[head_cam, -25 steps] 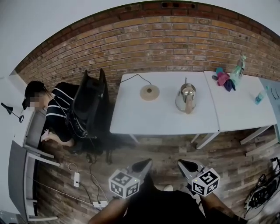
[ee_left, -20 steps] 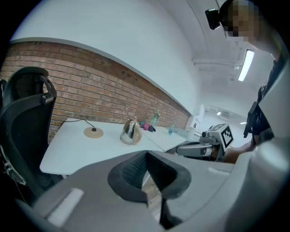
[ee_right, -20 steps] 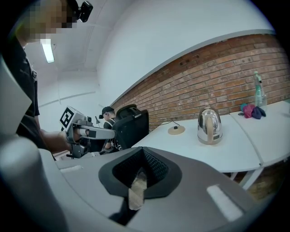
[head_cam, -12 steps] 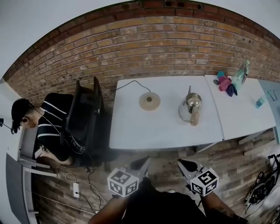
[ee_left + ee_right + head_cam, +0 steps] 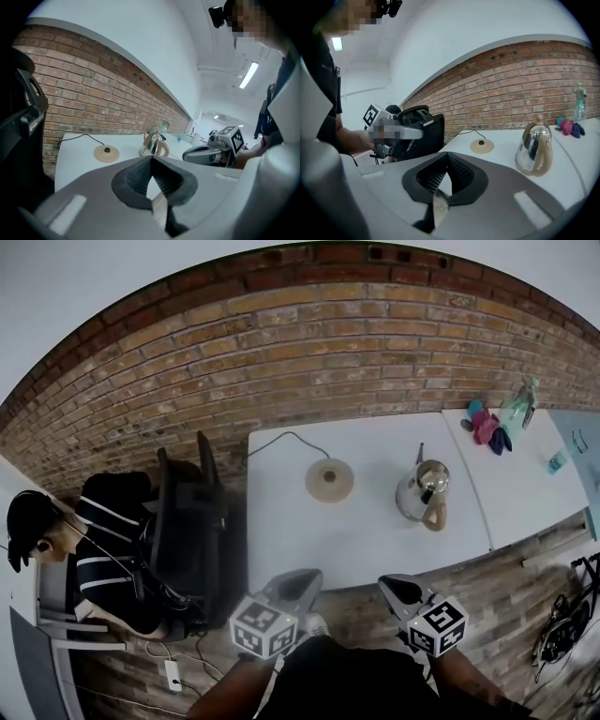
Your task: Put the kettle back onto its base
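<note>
1. A steel kettle (image 5: 424, 493) w/ a tan handle is seen upright on the white table (image 5: 309, 545), right of centre, w/ the handle turned toward the near edge.
2. The base (image 5: 329, 480), a round tan disc, is set on the same table left of the kettle and well apart from it. Nothing is carried on it.
3. A black cord (image 5: 286, 439) is run from the base toward the table's back-left corner by the brick wall (image 5: 281, 343).
4. The left gripper (image 5: 305, 579) is held low, just off the table's near edge, pointed at the table. Its jaws are pressed together at the tips, w/ nothing pinched.
5. The right gripper (image 5: 394, 585) is held beside it, likewise off the near edge. Its jaws are also closed tip to tip and empty.
6. The kettle is touched by neither gripper; both are well apart from it.
7. On a second table (image 5: 525, 493) at right, a spray bottle (image 5: 518, 404), a pink & blue cloth bundle (image 5: 486, 426) and a small bottle (image 5: 558, 462) are seen.
8. A black chair (image 5: 187, 521) is placed by the white table's left end, w/ a seated person (image 5: 103, 540) in a striped top beyond it.
</note>
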Action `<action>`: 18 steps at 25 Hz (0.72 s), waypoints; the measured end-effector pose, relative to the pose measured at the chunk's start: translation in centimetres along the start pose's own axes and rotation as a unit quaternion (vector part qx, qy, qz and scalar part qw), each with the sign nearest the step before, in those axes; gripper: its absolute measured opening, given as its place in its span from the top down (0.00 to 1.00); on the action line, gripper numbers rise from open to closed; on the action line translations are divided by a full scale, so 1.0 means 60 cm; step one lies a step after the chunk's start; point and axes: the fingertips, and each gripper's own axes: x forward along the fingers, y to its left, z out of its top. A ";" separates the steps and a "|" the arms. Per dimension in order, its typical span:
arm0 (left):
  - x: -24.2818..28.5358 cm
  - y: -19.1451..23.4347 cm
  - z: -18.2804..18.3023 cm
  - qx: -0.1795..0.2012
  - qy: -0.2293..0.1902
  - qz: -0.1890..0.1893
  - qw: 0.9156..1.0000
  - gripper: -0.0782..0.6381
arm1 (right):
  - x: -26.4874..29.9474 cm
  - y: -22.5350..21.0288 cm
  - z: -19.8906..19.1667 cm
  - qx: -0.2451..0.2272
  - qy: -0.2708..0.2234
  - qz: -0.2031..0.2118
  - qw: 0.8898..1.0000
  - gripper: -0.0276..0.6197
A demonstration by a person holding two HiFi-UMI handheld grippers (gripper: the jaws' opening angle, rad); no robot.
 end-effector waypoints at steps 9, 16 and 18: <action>0.012 0.065 0.005 0.000 0.020 -0.055 0.998 0.89 | 0.075 -0.002 0.029 0.010 0.005 -0.043 0.999 0.91; 0.027 0.075 0.005 -0.006 0.029 -0.074 0.997 0.89 | 0.081 -0.025 0.026 0.026 0.010 -0.070 0.997 0.91; 0.033 0.078 0.005 -0.007 0.030 -0.072 0.997 0.89 | 0.077 -0.040 0.029 0.029 0.005 -0.080 0.996 0.91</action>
